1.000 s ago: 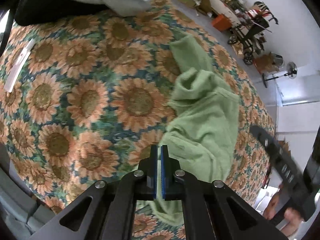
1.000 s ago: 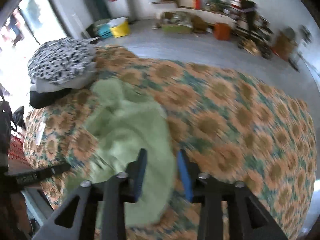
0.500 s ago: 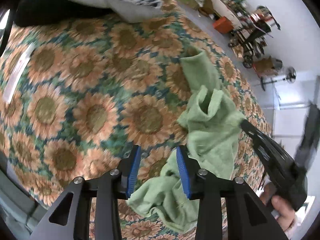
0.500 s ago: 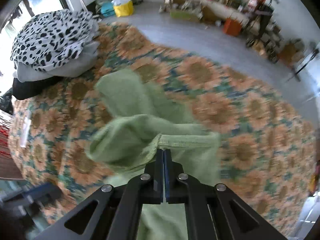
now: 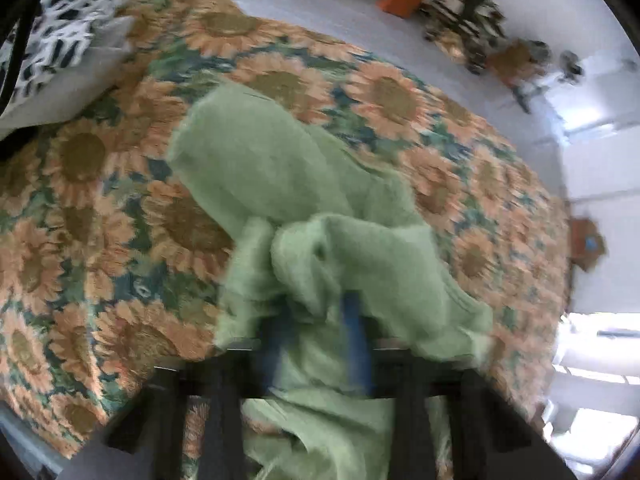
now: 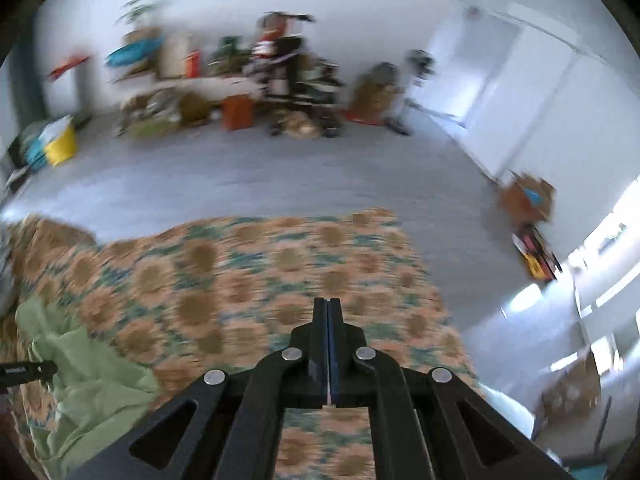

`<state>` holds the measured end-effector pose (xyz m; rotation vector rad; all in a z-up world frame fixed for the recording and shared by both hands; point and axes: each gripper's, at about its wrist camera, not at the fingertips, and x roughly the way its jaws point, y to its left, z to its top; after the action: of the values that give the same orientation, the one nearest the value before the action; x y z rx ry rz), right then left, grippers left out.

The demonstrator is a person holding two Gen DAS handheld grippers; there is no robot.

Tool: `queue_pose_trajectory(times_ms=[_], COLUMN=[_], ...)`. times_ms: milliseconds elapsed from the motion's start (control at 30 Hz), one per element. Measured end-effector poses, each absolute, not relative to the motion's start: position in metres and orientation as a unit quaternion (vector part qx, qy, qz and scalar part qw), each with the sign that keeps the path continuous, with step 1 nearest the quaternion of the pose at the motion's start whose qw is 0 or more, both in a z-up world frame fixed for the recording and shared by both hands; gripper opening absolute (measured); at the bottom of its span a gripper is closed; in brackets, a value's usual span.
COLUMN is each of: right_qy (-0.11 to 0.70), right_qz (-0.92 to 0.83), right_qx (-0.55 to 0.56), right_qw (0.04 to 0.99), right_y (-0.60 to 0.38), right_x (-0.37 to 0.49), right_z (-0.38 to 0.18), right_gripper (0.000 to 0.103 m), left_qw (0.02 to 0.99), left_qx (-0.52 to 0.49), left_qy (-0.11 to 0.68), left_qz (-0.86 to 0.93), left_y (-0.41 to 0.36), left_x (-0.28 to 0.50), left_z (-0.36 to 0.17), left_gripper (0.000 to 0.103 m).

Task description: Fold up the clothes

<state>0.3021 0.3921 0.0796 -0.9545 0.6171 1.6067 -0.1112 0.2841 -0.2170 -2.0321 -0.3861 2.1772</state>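
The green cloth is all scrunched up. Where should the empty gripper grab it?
Probably the loose far end of the green cloth, coming down from above. It lies flat on the sunflower cover, away from the bunch the left gripper pinches. The right gripper is shut and empty.

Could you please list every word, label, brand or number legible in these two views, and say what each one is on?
No text can be read in either view.
Black tool arm at the right wrist view's left edge: small white lettering, too blurred to read.
Dark box with yellow patches on the grey floor: printing too blurred to read.
Green fleece garment and sunflower-print bedcover: no text visible.
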Motion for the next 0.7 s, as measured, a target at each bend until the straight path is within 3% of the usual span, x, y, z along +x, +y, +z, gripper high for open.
queue_pose_trajectory(times_ms=[133, 167, 233, 333, 433, 700], right_qy=[0.294, 0.304, 0.329, 0.342, 0.335, 0.293], right_qz=[0.68, 0.683, 0.692, 0.715, 0.742, 0.809], right_qx=[-0.42, -0.425, -0.43, -0.449, -0.457, -0.445], right_qw=[0.524, 0.51, 0.478, 0.413, 0.357, 0.247], right_y=[0.381, 0.376, 0.366, 0.349, 0.334, 0.292], right_x=[0.313, 0.31, 0.299, 0.255, 0.2, 0.094], right_z=[0.059, 0.05, 0.032, 0.004, -0.007, 0.017], right_gripper=[0.008, 0.024, 0.044, 0.043, 0.049, 0.054], left_qw=[0.062, 0.065, 0.071, 0.077, 0.078, 0.101], left_qx=[-0.654, -0.643, -0.612, -0.562, -0.525, -0.411], left_qy=[-0.174, -0.18, -0.193, -0.206, -0.202, -0.214], left_qz=[0.734, 0.742, 0.764, 0.797, 0.823, 0.88], left_y=[0.265, 0.258, 0.24, 0.21, 0.19, 0.154], left_x=[-0.106, -0.104, -0.099, -0.091, -0.081, -0.06], left_z=[-0.203, -0.193, -0.163, -0.109, -0.059, 0.076], left_gripper=[0.009, 0.009, 0.009, 0.008, 0.008, 0.008])
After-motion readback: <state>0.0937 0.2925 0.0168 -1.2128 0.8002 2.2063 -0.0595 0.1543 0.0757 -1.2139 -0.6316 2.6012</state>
